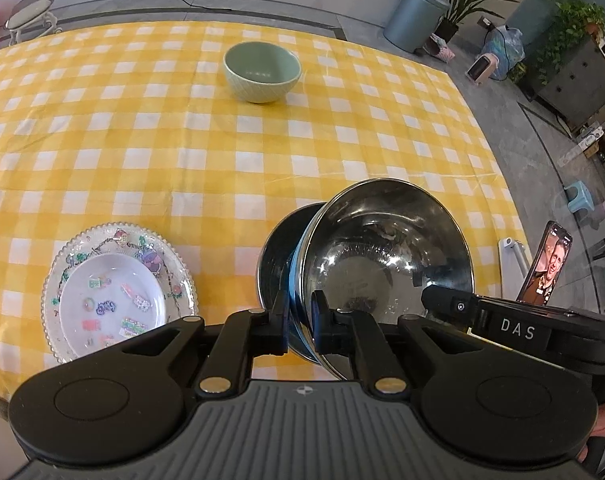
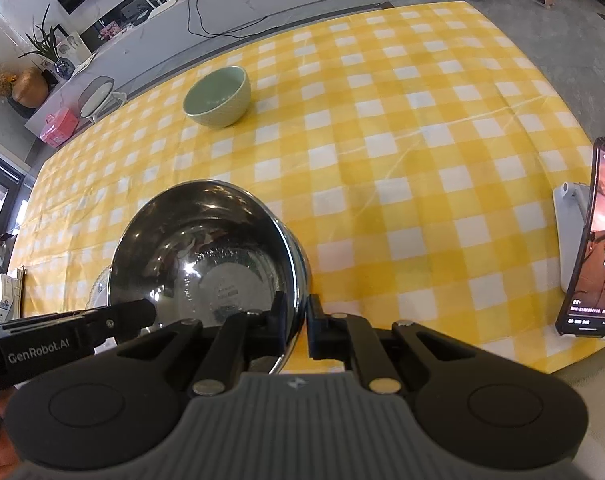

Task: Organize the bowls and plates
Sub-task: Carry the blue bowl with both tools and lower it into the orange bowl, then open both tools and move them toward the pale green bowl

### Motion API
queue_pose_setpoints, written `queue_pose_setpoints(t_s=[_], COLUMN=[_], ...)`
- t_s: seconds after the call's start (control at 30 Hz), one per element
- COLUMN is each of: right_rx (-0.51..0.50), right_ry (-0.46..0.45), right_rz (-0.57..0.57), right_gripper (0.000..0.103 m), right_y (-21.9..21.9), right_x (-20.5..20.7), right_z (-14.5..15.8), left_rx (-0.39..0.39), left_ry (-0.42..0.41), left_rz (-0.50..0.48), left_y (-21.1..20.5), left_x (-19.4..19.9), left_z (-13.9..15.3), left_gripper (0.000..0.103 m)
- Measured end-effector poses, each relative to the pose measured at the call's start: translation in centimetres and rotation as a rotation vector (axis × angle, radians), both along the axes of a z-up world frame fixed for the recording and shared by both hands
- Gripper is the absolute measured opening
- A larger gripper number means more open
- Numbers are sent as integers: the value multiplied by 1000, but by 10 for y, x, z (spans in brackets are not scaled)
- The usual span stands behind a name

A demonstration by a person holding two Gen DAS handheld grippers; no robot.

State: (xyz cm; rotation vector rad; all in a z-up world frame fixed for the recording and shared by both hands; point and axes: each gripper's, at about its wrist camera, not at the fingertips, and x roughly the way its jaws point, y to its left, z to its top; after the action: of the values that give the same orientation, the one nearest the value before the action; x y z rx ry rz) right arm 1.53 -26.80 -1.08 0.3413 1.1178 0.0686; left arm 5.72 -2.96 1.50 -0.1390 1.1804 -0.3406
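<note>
Steel bowl (image 1: pixel 386 256): polished, tilted on its side over the near part of the table, mouth turned toward the grippers. A second, darker steel bowl (image 1: pixel 272 256) sits close behind it on its left; whether the two touch cannot be told.

Left gripper (image 1: pixel 299 320): jaws nearly closed, pinching the steel bowl's rim on its left edge, one finger inside the bowl, one outside.

Right gripper (image 2: pixel 294 322): jaws drawn almost together on the opposite, right edge of the same rim, gripped the same way.

Green bowl (image 1: pixel 262 72): ceramic, upright, alone toward the far side of the table, well apart from everything else.

Small white plate (image 1: pixel 112 300): printed with coloured motifs, lying on a larger clear plate (image 1: pixel 118 236) with a beaded edge, near the front left of the table, beside the darker bowl.

Tablecloth (image 1: pixel 142 160): yellow and white checks, covering the whole table.

Phone (image 2: pixel 594 240): propped upright on a white stand at the table's right edge, screen lit.
</note>
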Motion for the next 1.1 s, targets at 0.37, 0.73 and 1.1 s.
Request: queue_pose_setpoints(t_s=[0.37, 0.73, 1.1], right_rx=[-29, -30, -87], right_ry=[-4, -4, -108], right_rz=[13, 3, -13], right_gripper=[7, 12, 26], right_y=[8, 7, 12], right_x=[6, 10, 10], right_z=[-3, -7, 10], left_rx=[22, 19, -26], left_ry=[9, 0, -131], left_rz=[-4, -18, 5], left_y=[0, 8, 19], left_x=[6, 13, 22], left_z=[-8, -12, 13], left_gripper=[12, 19, 21])
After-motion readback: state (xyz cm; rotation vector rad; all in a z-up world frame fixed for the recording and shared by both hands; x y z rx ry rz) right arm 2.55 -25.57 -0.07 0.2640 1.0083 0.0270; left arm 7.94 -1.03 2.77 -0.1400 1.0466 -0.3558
